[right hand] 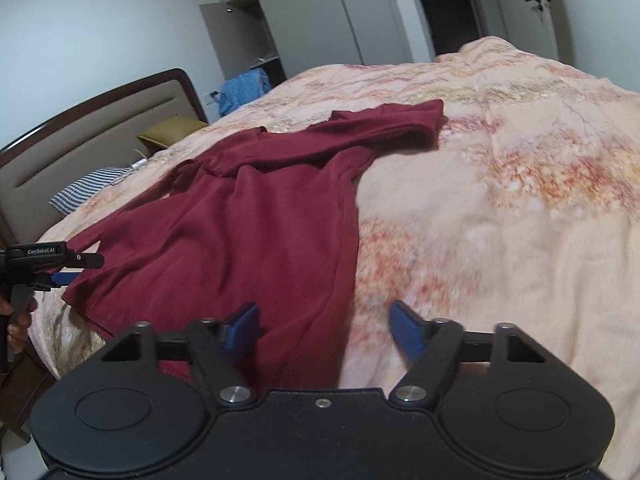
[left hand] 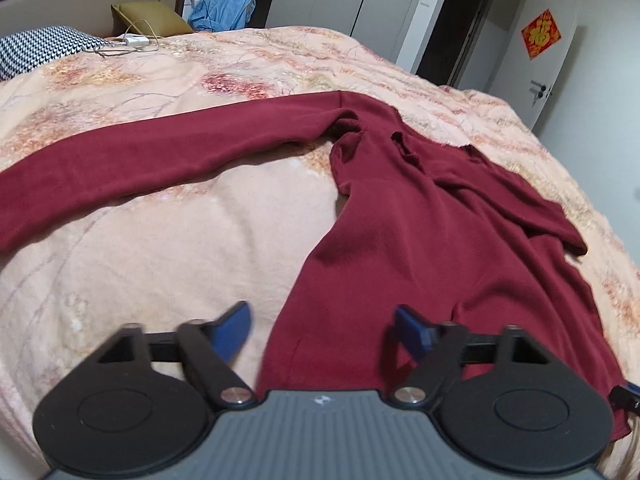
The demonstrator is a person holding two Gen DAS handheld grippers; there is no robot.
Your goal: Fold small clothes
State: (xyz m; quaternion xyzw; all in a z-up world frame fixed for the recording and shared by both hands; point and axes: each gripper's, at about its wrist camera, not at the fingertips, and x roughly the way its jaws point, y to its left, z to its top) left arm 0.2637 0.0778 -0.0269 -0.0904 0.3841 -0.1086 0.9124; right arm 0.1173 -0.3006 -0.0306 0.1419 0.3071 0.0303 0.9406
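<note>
A bed [left hand: 168, 240] under a peach floral blanket fills both views. On it lies a dark red long-sleeved top [left hand: 420, 216], body toward six o'clock in the left wrist view, one sleeve stretched out toward nine o'clock, the other folded in at three. The left hand-held gripper [left hand: 324, 328] hovers over the hem's left edge, blue fingers apart, gripping nothing. The right hand-held gripper [right hand: 324, 328] stands with fingers apart over the hem's right edge, the cloth lying unpinched below them.
</note>
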